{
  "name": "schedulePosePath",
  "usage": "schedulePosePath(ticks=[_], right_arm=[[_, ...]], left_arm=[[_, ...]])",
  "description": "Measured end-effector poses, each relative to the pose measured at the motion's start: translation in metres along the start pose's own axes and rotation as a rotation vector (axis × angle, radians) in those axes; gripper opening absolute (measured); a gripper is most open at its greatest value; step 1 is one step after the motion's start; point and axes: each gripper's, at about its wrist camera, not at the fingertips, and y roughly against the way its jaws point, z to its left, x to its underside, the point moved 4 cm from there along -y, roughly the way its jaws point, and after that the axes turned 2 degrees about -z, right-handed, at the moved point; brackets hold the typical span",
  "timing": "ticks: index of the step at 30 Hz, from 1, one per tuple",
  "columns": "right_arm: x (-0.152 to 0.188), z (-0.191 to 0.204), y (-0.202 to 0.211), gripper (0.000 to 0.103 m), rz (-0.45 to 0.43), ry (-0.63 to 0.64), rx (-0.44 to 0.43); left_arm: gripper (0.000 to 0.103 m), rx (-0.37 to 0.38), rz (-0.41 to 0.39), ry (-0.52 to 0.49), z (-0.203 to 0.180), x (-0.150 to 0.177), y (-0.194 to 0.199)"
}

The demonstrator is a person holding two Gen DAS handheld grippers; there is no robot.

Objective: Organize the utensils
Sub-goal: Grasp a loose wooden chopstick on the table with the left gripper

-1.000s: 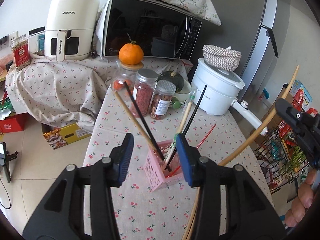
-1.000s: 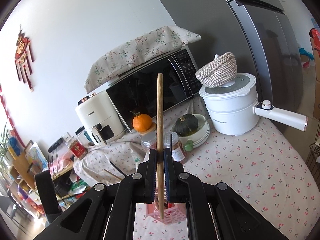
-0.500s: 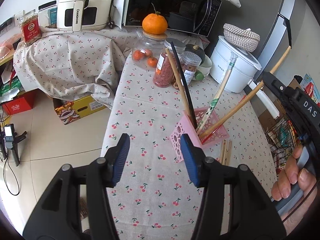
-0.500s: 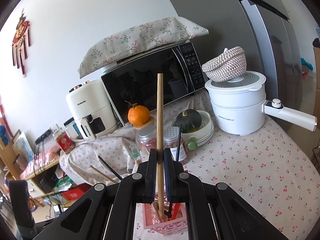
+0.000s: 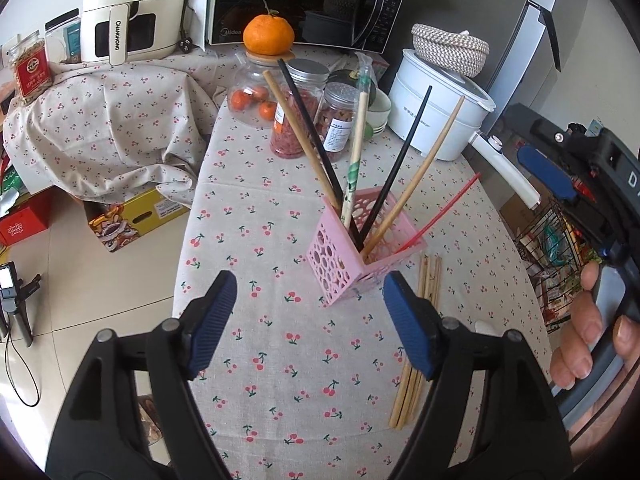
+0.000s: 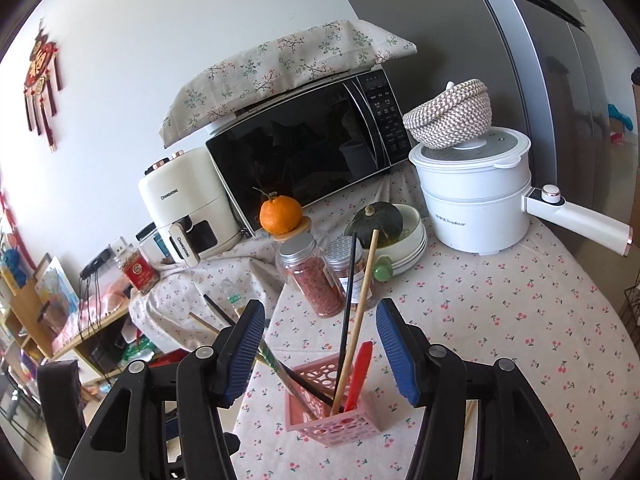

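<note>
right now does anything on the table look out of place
Yes: a bundle of wooden chopsticks lies flat on the tablecloth beside the pink holder, not standing in it like the others. Both grippers are open and hold nothing.

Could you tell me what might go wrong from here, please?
The pink basket looks light, and its chopsticks lean far outward, so a knock could tip it. The loose chopsticks lie flat beside it, close to the table edge; a poor pinch by the open left gripper might roll them off.

Home kitchen: microwave (image 6: 304,148), fridge (image 6: 532,56), air fryer (image 5: 132,8), cloth-covered table (image 5: 280,360).
</note>
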Motion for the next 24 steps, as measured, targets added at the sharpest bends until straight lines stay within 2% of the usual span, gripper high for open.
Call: schedulePosePath(ticks=[6, 11, 19, 24], right_arm=[[0.000, -0.031, 0.034, 0.079, 0.043, 0.017, 0.054], [0.014, -0.065, 0.047, 0.082, 0.117, 0.025, 0.121], [0.050, -0.128, 0.049, 0.084, 0.320, -0.014, 0.266], [0.077, -0.161, 0.044, 0.084, 0.468, -0.048, 0.337]], left_arm=[[0.080, 0.040, 0.065, -0.020, -0.019, 0.012, -0.008], [0.080, 0.045, 0.117, -0.079, -0.044, 0.024, -0.018], [0.081, 0.055, 0.240, -0.141, -0.083, 0.046, -0.047], [0.081, 0.090, 0.327, -0.147, -0.105, 0.061, -0.070]])
